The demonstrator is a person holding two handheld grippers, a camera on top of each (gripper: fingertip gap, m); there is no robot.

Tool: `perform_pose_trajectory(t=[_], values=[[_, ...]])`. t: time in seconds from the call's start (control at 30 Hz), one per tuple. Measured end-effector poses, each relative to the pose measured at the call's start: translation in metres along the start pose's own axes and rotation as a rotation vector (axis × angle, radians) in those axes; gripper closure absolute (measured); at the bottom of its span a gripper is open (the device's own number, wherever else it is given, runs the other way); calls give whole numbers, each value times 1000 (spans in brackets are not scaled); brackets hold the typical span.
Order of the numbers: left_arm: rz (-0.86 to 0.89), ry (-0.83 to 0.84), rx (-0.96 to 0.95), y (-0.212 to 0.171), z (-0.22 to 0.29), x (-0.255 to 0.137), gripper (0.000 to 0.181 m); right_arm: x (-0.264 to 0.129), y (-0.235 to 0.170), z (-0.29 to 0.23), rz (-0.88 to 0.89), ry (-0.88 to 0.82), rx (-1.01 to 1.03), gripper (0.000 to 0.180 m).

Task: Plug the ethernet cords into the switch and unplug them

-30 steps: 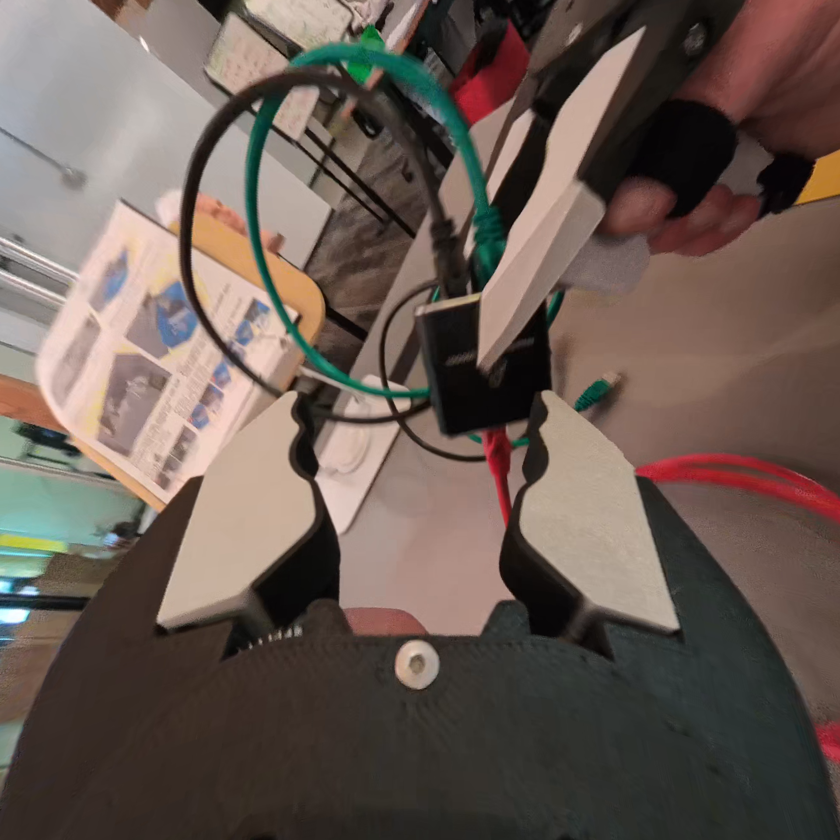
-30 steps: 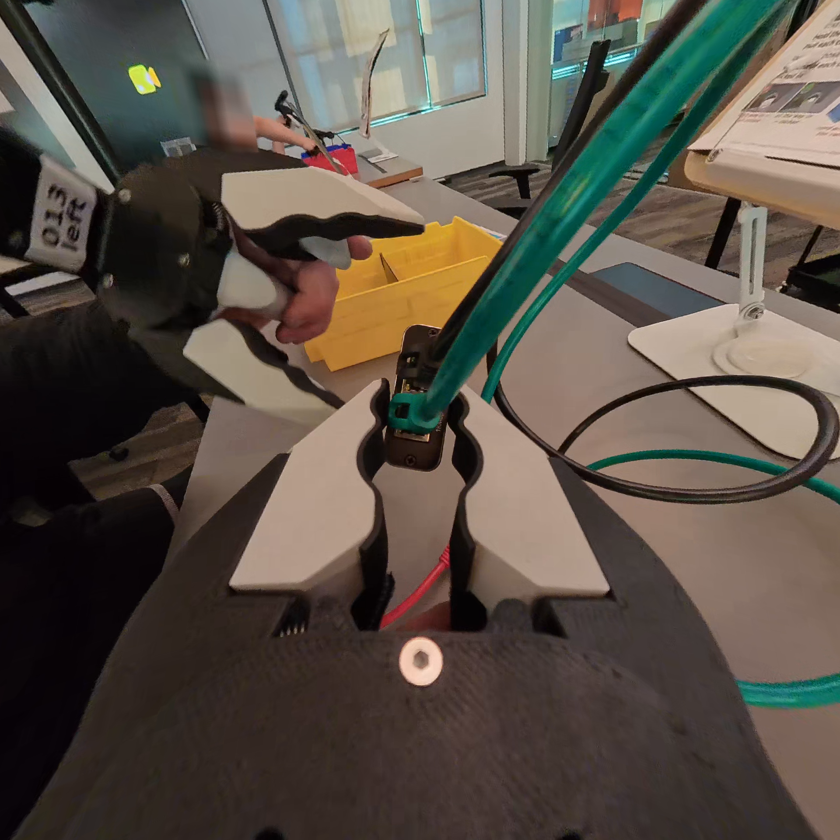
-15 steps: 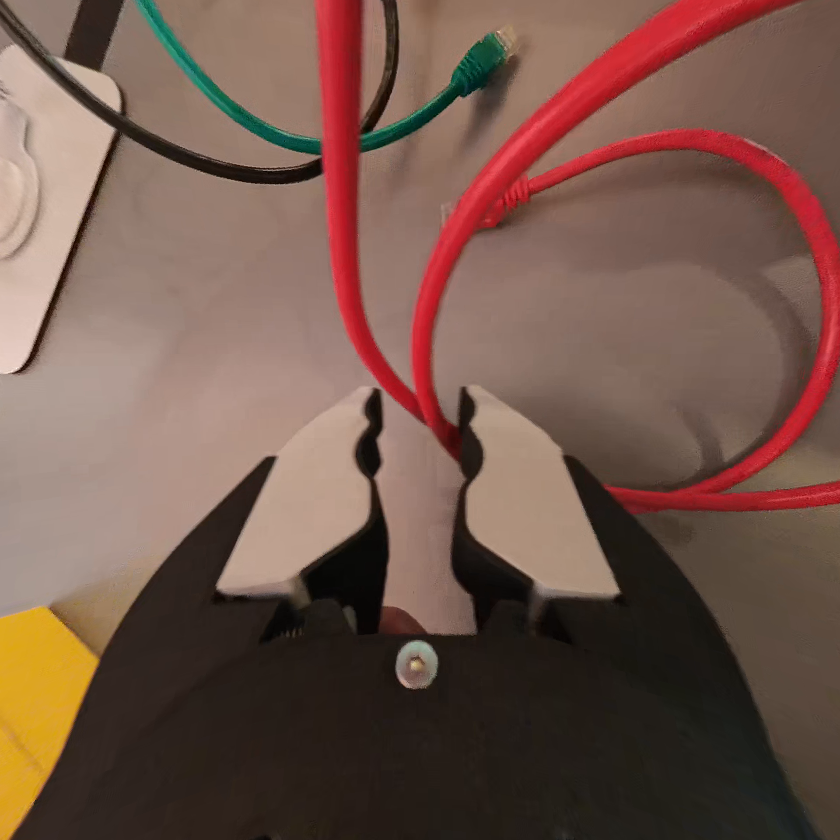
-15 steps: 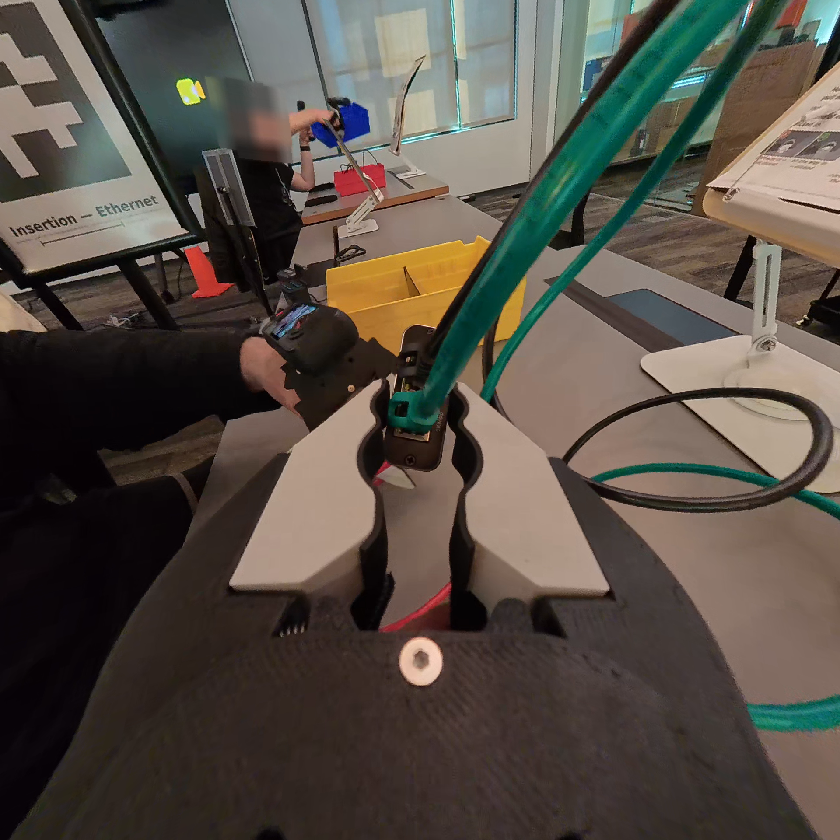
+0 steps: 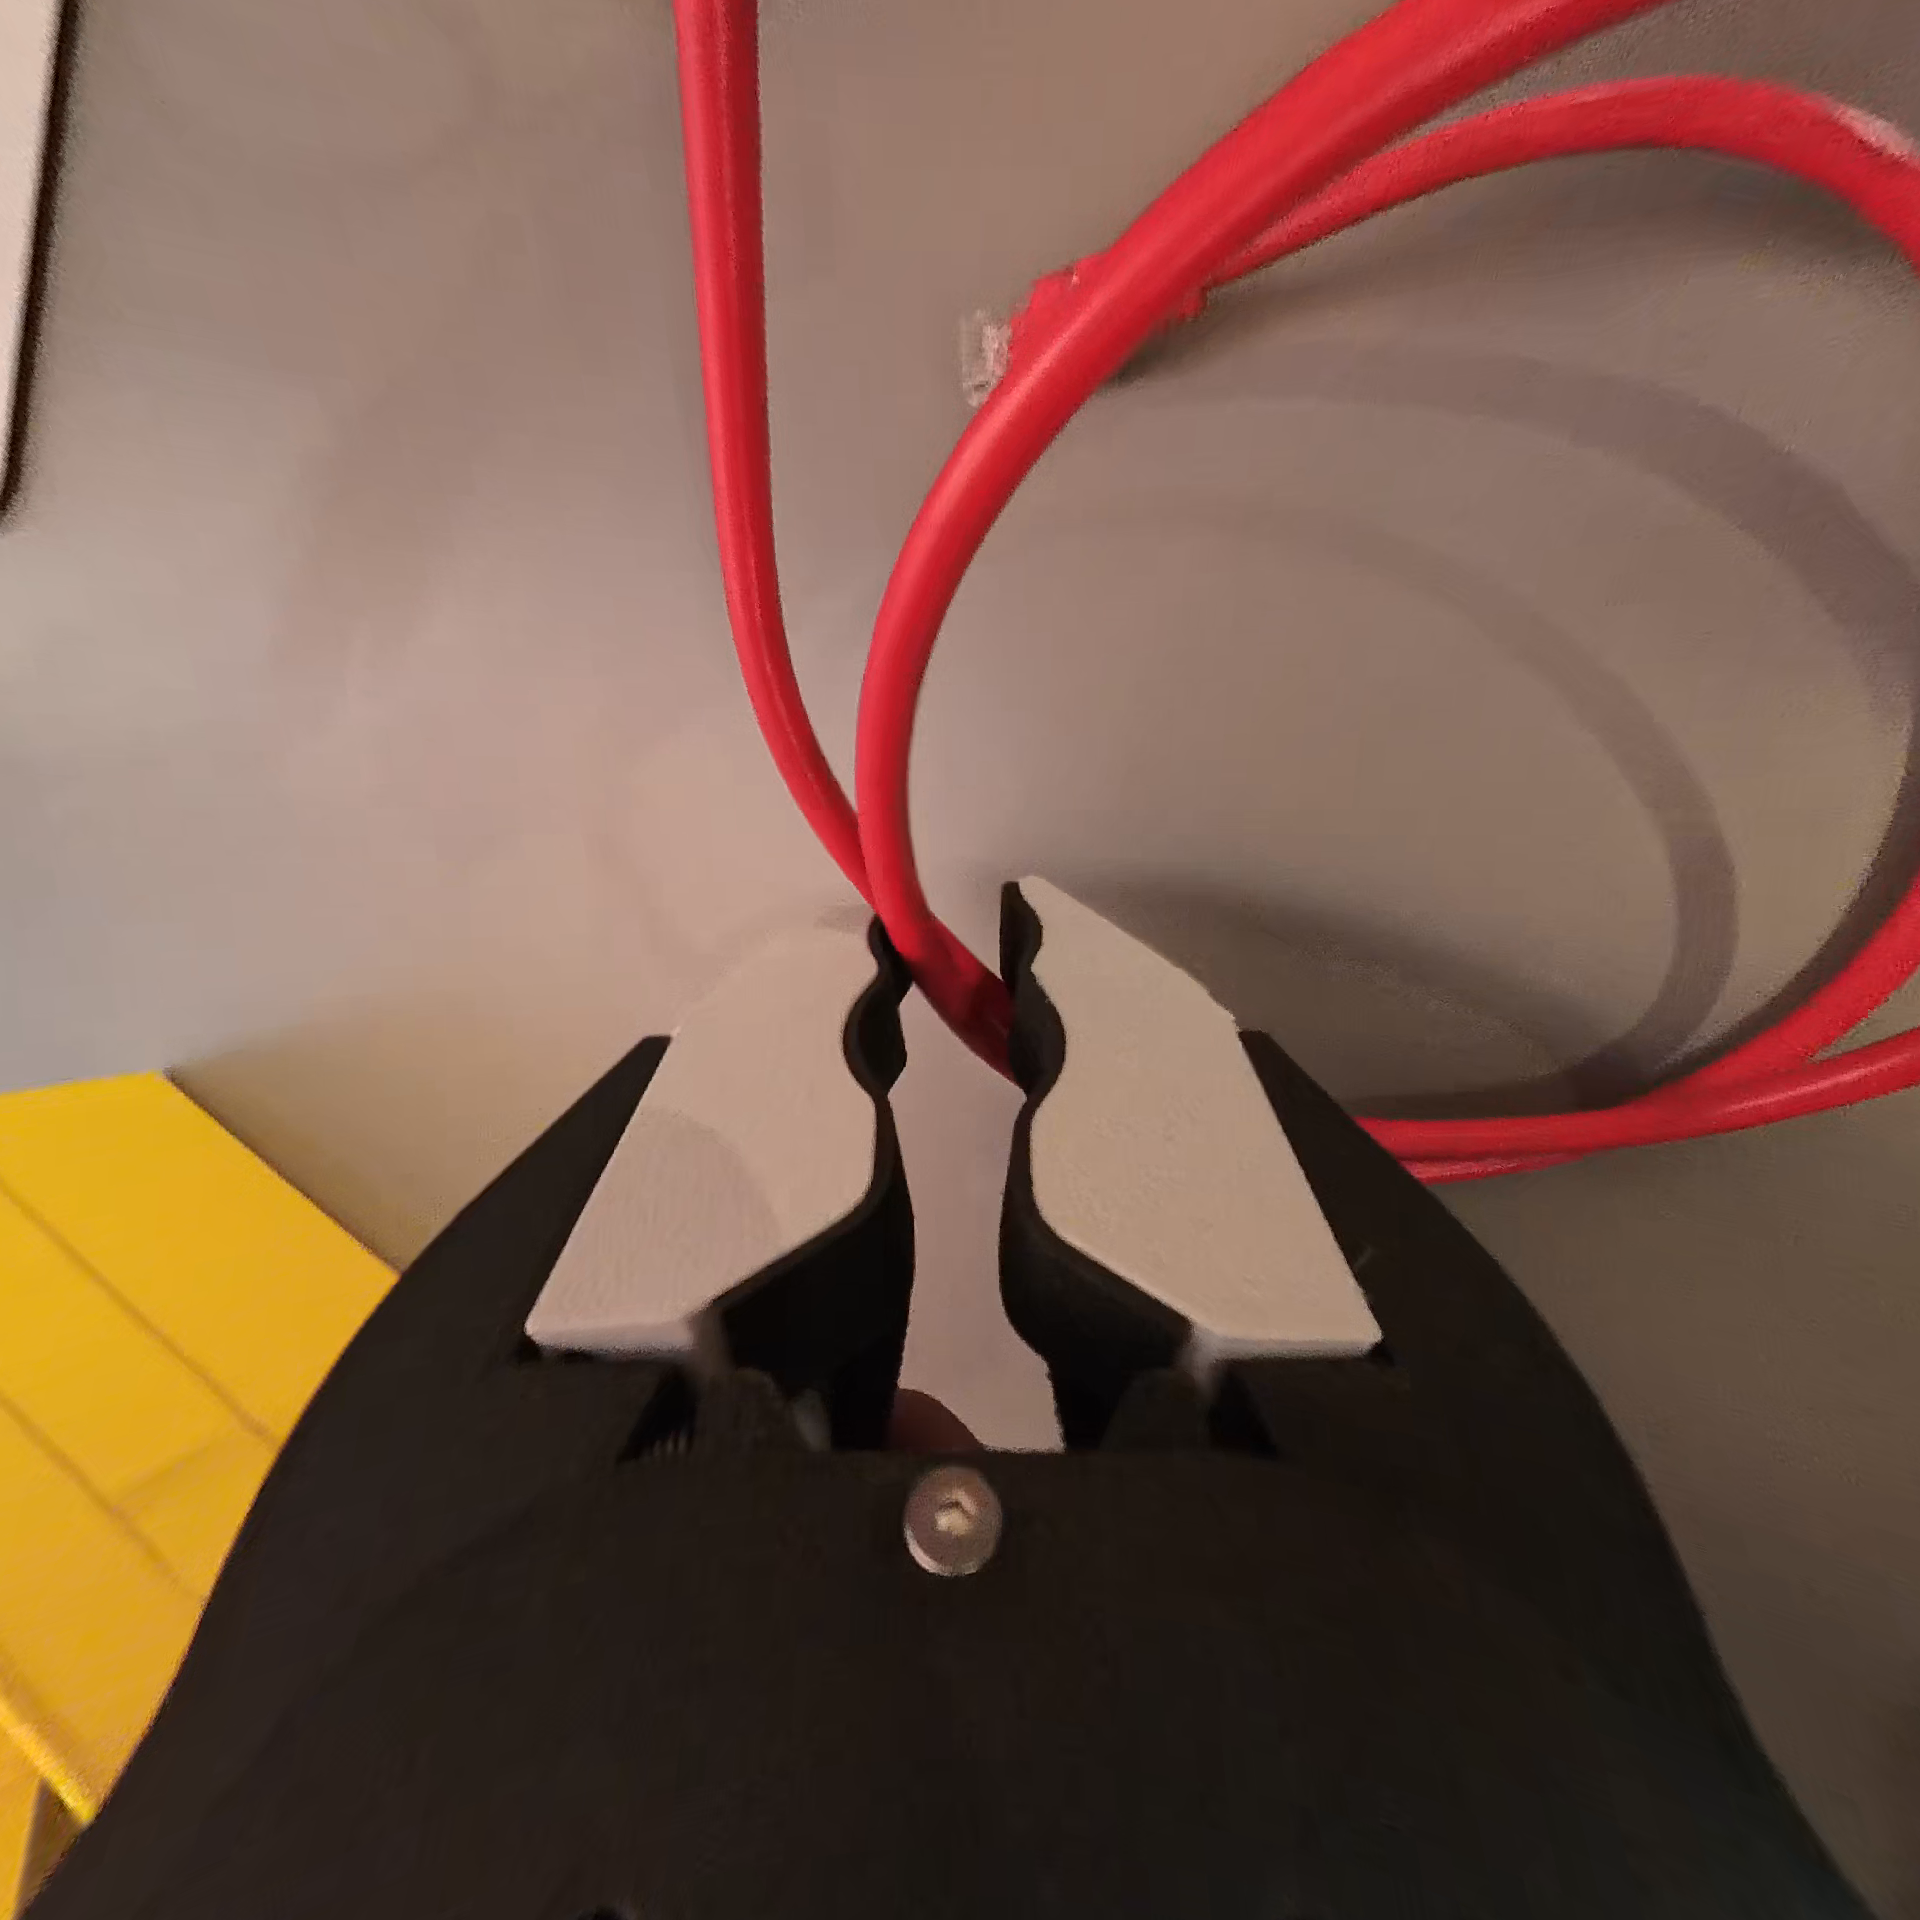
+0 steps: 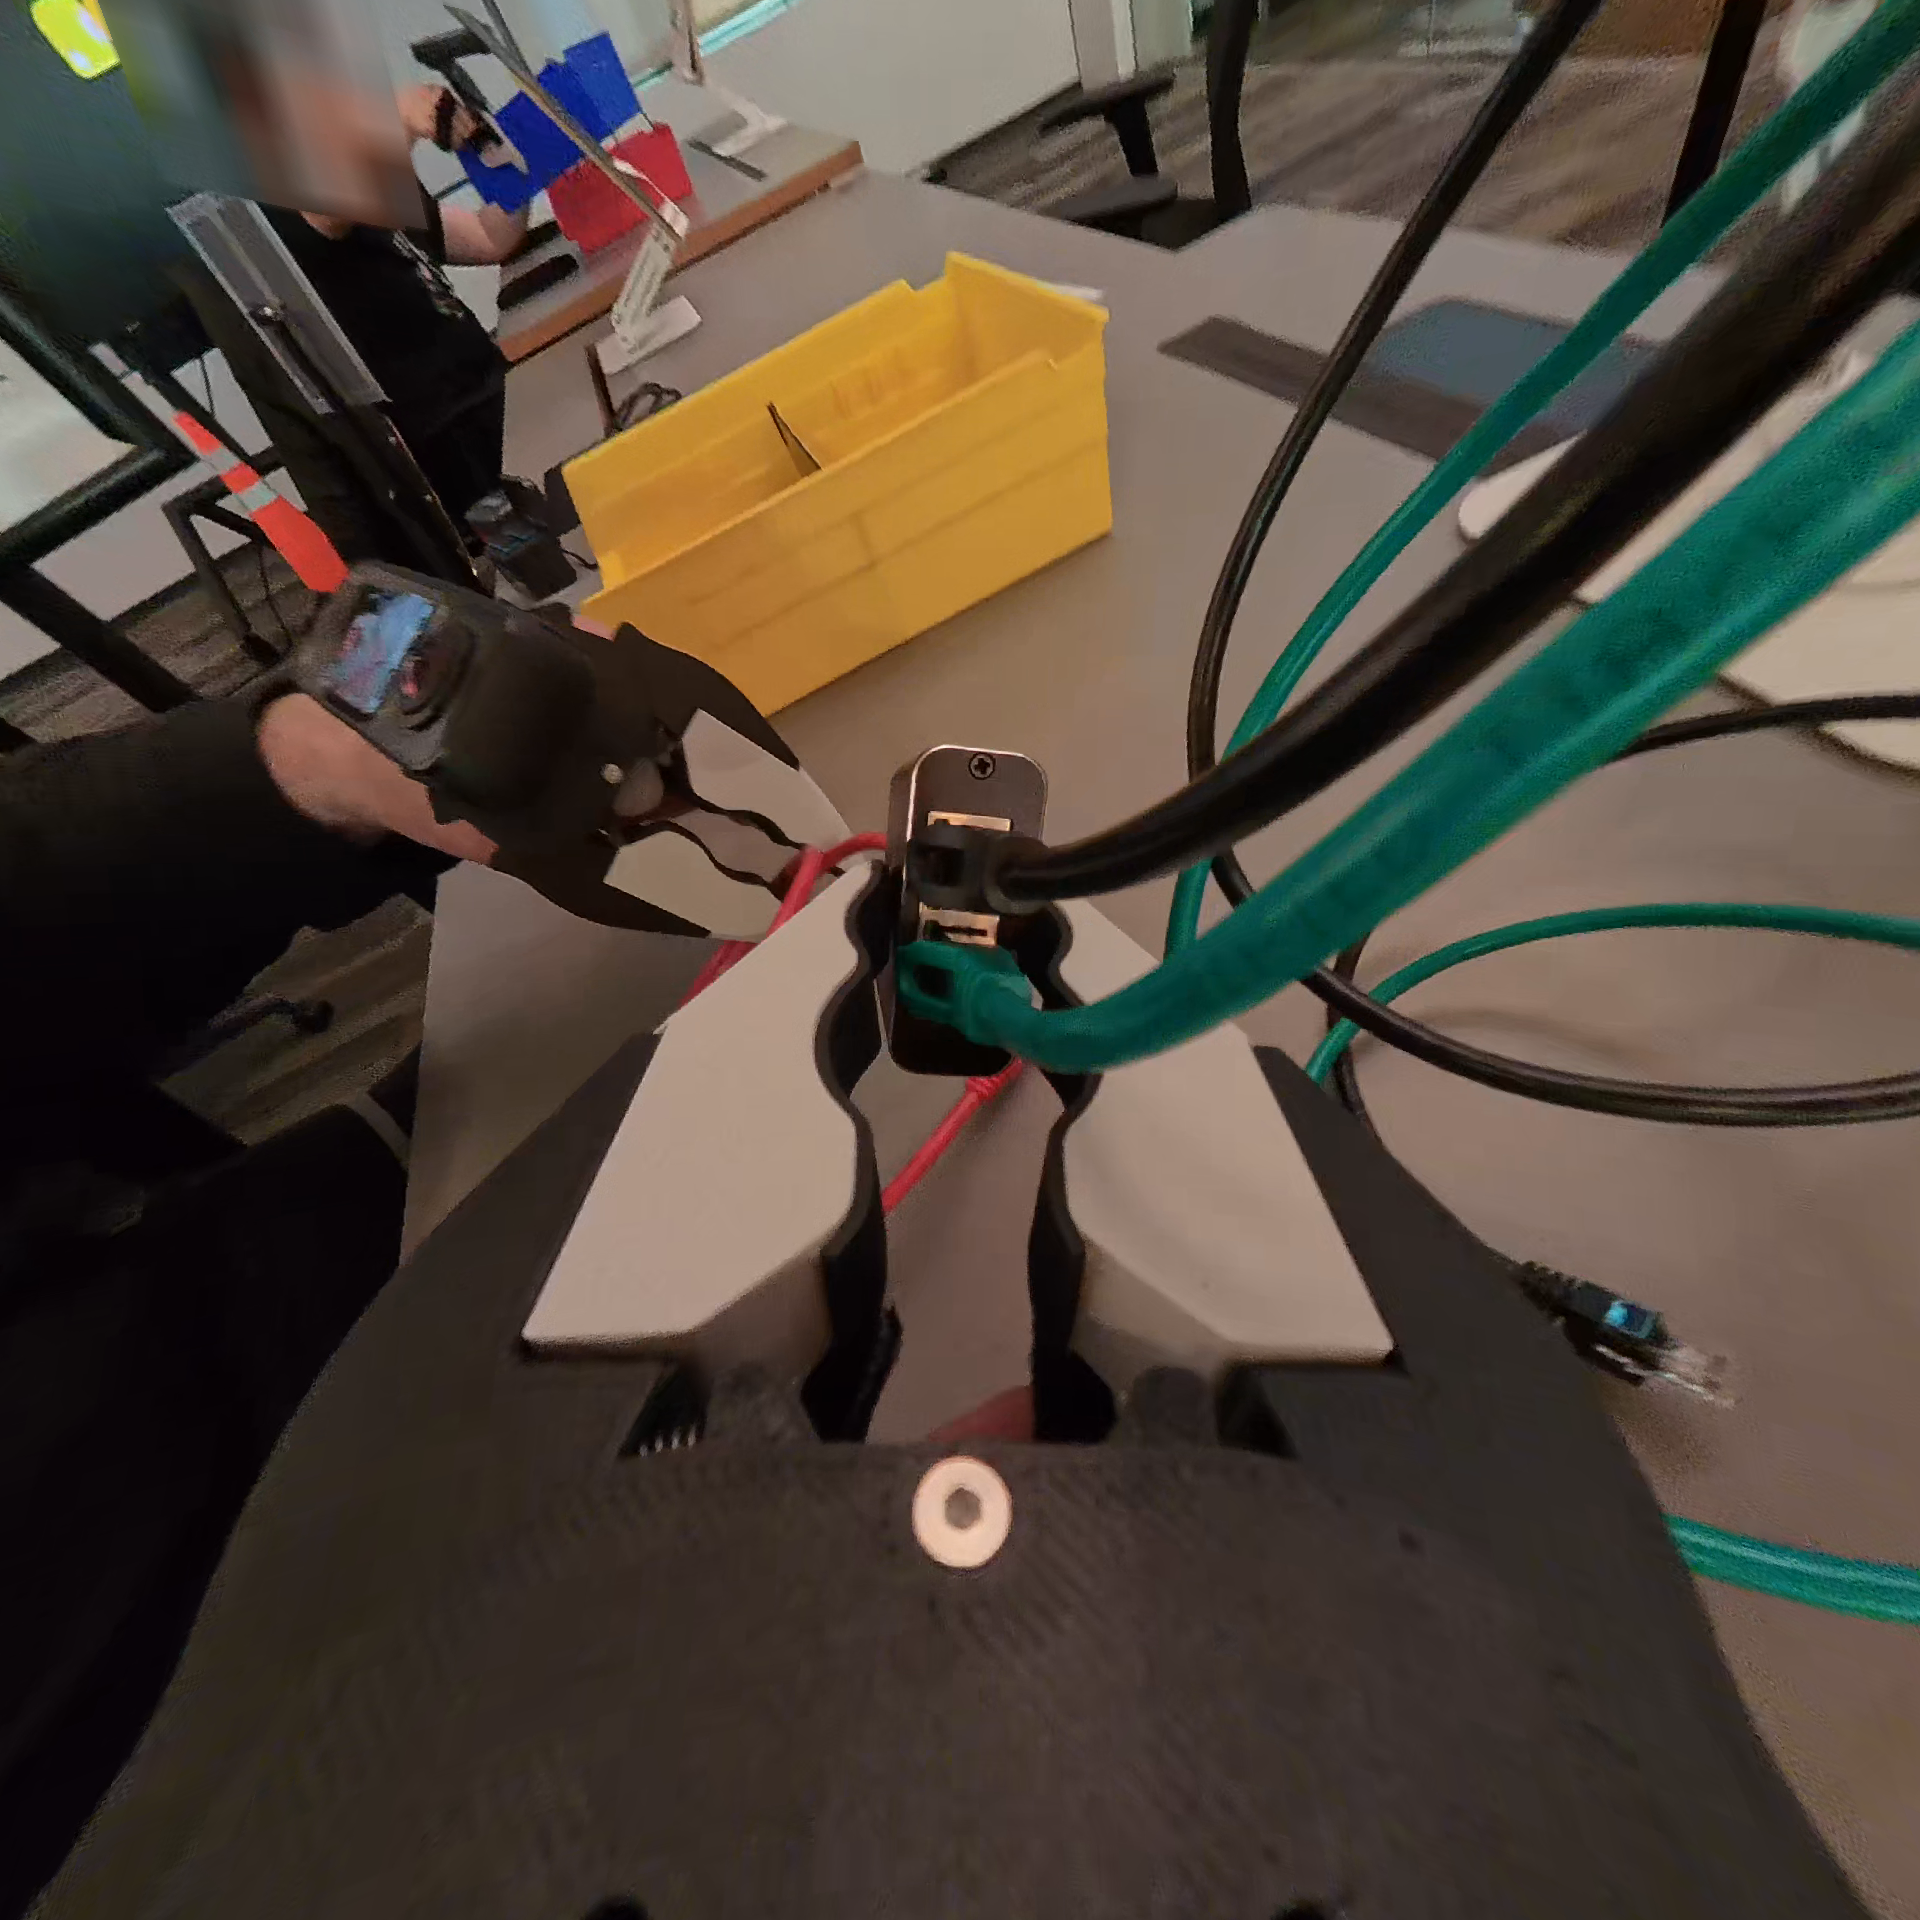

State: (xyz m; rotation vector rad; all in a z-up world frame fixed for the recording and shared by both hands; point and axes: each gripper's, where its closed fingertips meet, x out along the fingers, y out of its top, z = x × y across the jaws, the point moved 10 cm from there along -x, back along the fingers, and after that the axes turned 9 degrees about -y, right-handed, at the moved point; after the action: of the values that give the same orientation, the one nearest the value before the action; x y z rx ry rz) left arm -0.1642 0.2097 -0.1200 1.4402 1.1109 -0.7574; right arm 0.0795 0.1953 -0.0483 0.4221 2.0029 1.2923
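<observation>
Risk first: the left gripper [image 5: 940, 971] has its jaws nearly closed on a doubled run of the red cord [image 5: 727, 416], well back from either end, so pulling on it probably drags slack without seating or freeing anything, and the two strands may slip through the wavy pads; the red cord's clear-tipped plug [image 5: 987, 348] lies loose on the grey table [image 5: 364, 468] beyond the jaws, up and right of them, partly under the cord loop, so it is not in the grasp; the right gripper [image 6: 961, 977] holds the switch [image 6: 966, 904] clear of the table, jaws closed to the width of the small black box and pinching its lower end between the tips; the hold is low on the body, so a sideways tug from the cords could twist it out; the black cord [image 6: 1351, 810] sits in an upper port and the green cord [image 6: 1247, 997] in the lowest, both arcing up and right, their weight levering on the switch; one port between them looks empty, hard to be sure; a spare black plug with a blue tab [image 6: 1605, 1325] lies on the table to the right, apart; yellow bin [image 6: 862, 509] beyond the switch, not touching; left gripper shows in the right wrist view just left of the switch, red cord running from its jaws toward the switch's underside; that connection is hidden.
</observation>
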Motion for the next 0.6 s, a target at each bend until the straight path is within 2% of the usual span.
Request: perform_pose_trajectory(t=[0.33,0.6], values=[[-38,-12,-94,-35,9,-4,166,48,-40,7,-117,-50,147,150],[-26,-10,-107,-35,9,-8,167,52,-51,18,-216,-112,150,112]])
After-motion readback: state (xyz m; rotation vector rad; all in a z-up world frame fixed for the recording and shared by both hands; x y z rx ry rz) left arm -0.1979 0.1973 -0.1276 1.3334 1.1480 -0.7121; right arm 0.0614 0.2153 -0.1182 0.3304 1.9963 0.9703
